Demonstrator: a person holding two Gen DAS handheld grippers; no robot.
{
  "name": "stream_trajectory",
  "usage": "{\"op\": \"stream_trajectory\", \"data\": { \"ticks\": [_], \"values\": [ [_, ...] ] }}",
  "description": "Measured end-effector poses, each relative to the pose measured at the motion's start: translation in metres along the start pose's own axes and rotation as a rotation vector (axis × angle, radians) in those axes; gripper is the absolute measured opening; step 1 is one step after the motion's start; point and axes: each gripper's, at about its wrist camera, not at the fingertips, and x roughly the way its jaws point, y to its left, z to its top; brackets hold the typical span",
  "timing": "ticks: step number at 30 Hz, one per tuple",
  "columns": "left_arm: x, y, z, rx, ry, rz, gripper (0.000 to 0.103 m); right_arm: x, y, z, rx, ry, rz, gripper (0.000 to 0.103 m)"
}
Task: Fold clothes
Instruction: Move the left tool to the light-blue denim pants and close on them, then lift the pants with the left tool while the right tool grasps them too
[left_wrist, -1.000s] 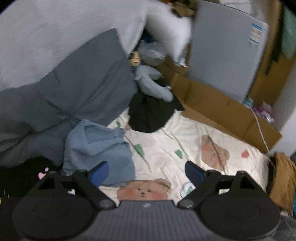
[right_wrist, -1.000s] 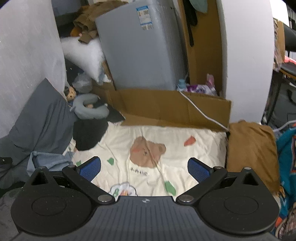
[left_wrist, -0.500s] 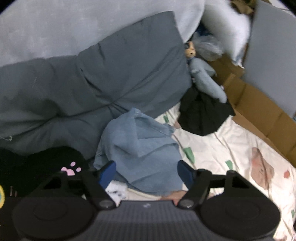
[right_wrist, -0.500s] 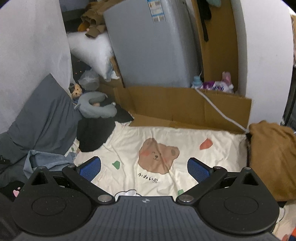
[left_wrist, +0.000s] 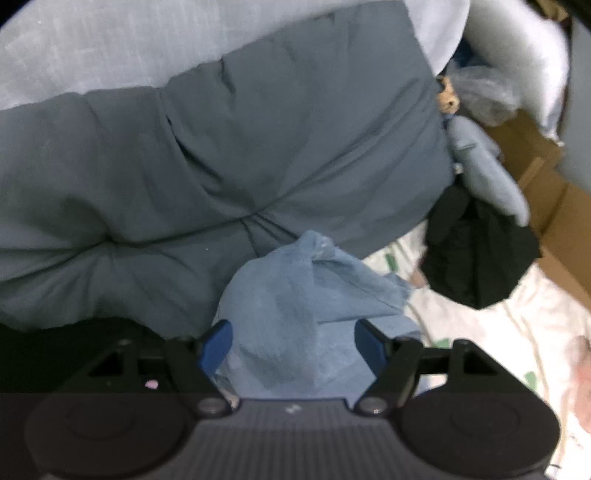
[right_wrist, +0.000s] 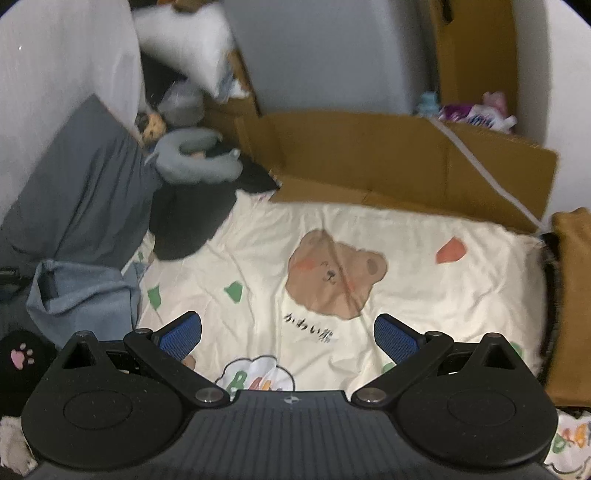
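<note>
— Bedding first: what covers the bed?

— Cream sheet (right_wrist: 369, 229) with bear prints and small green and red shapes, wrinkled. It fills most of the right wrist view.

— And the right hand-held gripper (right_wrist: 288, 334)?

— Over that sheet, jaws wide apart, nothing between them. Only the sheet lies under it.

— The left hand-held gripper (left_wrist: 291, 341)?

— Jaws apart too, straddling the near end of the blue garment (left_wrist: 310, 306). The cloth rises in a crumpled peak between the blue pads (left_wrist: 216, 343); I cannot tell whether the pads touch it.

— Where does that garment lie?

— At the left edge of the sheet, bunched against the grey duvet (left_wrist: 221, 166). In the right wrist view the same blue garment (right_wrist: 81, 299) sits well to the left of that gripper.

— What is beyond it?

— A black garment (left_wrist: 476, 254) farther along the sheet, then a grey neck pillow (right_wrist: 195, 160) just behind. Brown cardboard (right_wrist: 388, 158) stands along the far edge of the bed, with a white cable (right_wrist: 484, 173) running across it. A brown cloth (right_wrist: 572, 295) lies at the right edge.
</note>
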Motion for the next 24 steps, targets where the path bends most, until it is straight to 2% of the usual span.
{"op": "stream_trajectory", "data": {
  "ticks": [3, 7, 11, 14, 15, 19, 24],
  "values": [
    [0.021, 0.003, -0.002, -0.014, 0.002, 0.031, 0.073, 0.025, 0.002, -0.002, -0.018, 0.026, 0.019, 0.102],
    [0.032, 0.008, -0.007, -0.025, -0.009, 0.036, 0.069, 0.058, 0.007, -0.005, -0.039, 0.06, 0.049, 0.102],
    [0.044, 0.014, -0.011, -0.036, -0.021, 0.041, 0.057, 0.082, 0.016, -0.007, -0.082, 0.075, 0.083, 0.102],
    [0.048, 0.016, -0.014, -0.041, -0.018, 0.034, 0.03, 0.098, 0.023, -0.009, -0.107, 0.091, 0.106, 0.102],
    [0.048, 0.017, -0.014, -0.049, -0.018, 0.03, 0.013, 0.102, 0.025, -0.01, -0.112, 0.096, 0.114, 0.102],
    [0.038, 0.02, -0.016, -0.069, -0.051, -0.033, 0.008, 0.116, 0.035, -0.015, -0.125, 0.115, 0.146, 0.102],
    [0.009, 0.013, -0.021, -0.068, -0.053, -0.139, 0.007, 0.125, 0.055, -0.016, -0.159, 0.12, 0.192, 0.101]
  ]
}}
